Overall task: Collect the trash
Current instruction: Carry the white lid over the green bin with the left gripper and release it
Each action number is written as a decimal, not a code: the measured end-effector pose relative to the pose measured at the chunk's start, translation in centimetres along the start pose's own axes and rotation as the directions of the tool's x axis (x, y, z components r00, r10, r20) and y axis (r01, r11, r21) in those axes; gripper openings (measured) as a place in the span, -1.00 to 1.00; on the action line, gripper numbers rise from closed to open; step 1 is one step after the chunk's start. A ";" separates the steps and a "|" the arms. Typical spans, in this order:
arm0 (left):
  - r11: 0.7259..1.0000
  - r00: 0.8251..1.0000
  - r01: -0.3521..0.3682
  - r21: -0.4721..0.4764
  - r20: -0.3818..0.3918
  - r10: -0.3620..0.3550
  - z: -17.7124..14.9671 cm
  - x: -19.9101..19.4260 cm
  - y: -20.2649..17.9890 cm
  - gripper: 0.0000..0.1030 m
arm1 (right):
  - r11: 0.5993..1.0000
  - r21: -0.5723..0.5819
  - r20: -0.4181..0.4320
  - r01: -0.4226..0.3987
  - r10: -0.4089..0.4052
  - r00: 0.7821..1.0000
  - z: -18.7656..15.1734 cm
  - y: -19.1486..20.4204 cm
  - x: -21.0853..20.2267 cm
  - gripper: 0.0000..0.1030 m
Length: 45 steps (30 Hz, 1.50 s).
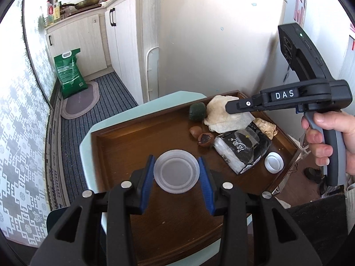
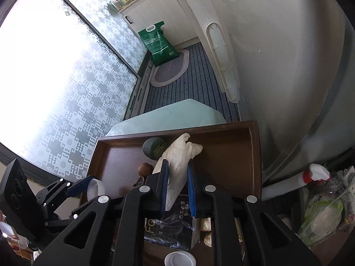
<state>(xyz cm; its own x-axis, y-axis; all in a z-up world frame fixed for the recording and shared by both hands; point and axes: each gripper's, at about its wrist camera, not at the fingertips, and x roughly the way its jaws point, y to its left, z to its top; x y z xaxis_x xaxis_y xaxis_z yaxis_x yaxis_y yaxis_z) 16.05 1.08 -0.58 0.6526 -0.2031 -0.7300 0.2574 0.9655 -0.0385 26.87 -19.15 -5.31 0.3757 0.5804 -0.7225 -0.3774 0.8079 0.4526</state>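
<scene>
i have the left gripper (image 1: 176, 173) clamped on a translucent plastic lid (image 1: 176, 171), its blue pads (image 1: 148, 173) pressing the rim from both sides above the brown wooden tray (image 1: 124, 141). the right gripper (image 2: 177, 188) is squeezed nearly together on a crumpled white tissue (image 2: 177, 155), which stands up limp between the pads.

what worries me: the lid is smooth, thin and round, held only at two points on its edge, so a tilt or a jolt could let it pivot or pop out. the tissue is soft and creased; i hold just one fold, so it could tear or slide free when i lift, or drag the glossy black-and-white wrapper (image 1: 243, 149) it lies against.

the rest of the trash waits on the tray: a dark green rough ball (image 1: 197, 110), two brown wrinkled nut-like shells (image 1: 200, 134), a beige crumpled scrap (image 1: 267, 126) and a ridged white bottle cap (image 1: 274, 162) near the right edge. the tray's lacquered floor is slick, so small round pieces may roll if i bump it. it sits on a pale green top (image 1: 88, 137) and overhangs it on the right side, and a hard push there could tip it
</scene>
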 end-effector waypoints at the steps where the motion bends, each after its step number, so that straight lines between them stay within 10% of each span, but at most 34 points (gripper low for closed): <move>1: 1.000 1.000 -0.005 -0.013 0.008 0.006 0.0 -0.4 0.4 -0.19 | 1.000 -0.008 0.006 0.003 -0.003 1.000 0.0 0.3 -0.2 -0.76; 21: 0.955 0.993 -0.093 -0.282 0.042 0.109 -3.9 -6.1 9.5 -0.19 | 0.954 -0.292 0.138 0.070 -0.030 0.990 -0.1 10.9 -3.1 -0.87; 45: 0.863 0.968 -0.237 -0.445 -0.181 0.173 -13.3 -6.3 17.6 -0.19 | 0.855 -0.514 -0.021 -0.069 0.068 0.997 -5.8 23.1 1.8 -0.87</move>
<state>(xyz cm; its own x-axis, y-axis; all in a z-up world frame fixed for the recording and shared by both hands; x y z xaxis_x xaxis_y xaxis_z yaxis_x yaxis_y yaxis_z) 6.96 21.54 -5.73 0.5473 -0.0002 -0.8369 -0.2501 0.9543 -0.1637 13.88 -0.02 0.85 0.3310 0.6319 -0.7008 -0.7841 0.5973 0.1682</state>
